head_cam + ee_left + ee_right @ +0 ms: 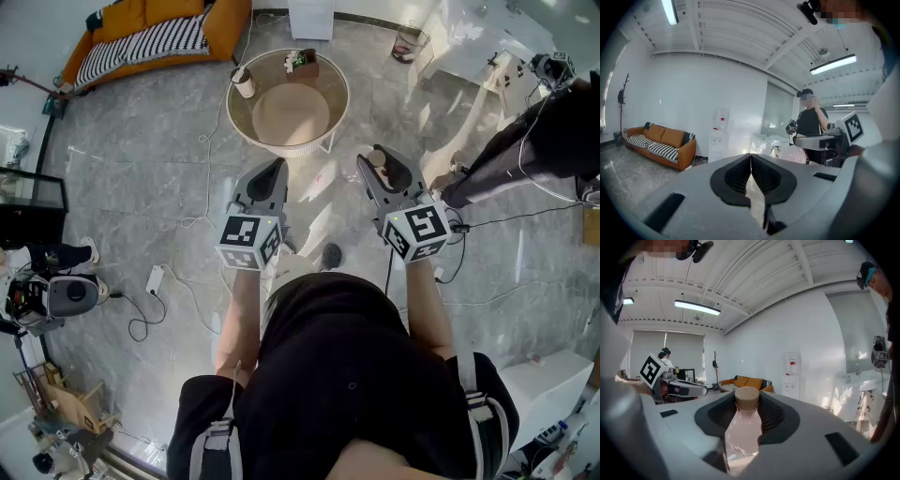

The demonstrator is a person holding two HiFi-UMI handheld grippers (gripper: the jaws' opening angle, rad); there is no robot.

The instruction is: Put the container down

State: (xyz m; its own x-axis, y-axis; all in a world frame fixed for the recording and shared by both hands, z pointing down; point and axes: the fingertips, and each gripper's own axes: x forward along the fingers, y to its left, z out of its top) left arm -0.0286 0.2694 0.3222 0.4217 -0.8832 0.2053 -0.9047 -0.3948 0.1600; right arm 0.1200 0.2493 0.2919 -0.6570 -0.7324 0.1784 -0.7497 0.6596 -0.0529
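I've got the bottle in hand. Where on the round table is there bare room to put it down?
The middle and near side of the round table are bare, room for the bottle. Crowded spots: the cup at its left rim and the small box at the far rim.

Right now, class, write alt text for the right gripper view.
A pale pink, tan-capped bottle sits clamped between the right gripper's dark fingers. Behind is a white room with an orange sofa.

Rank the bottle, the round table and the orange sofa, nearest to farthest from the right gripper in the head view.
1. Bottle, held in the right gripper.
2. Round table, ahead, to its left.
3. Orange sofa, far upper left.
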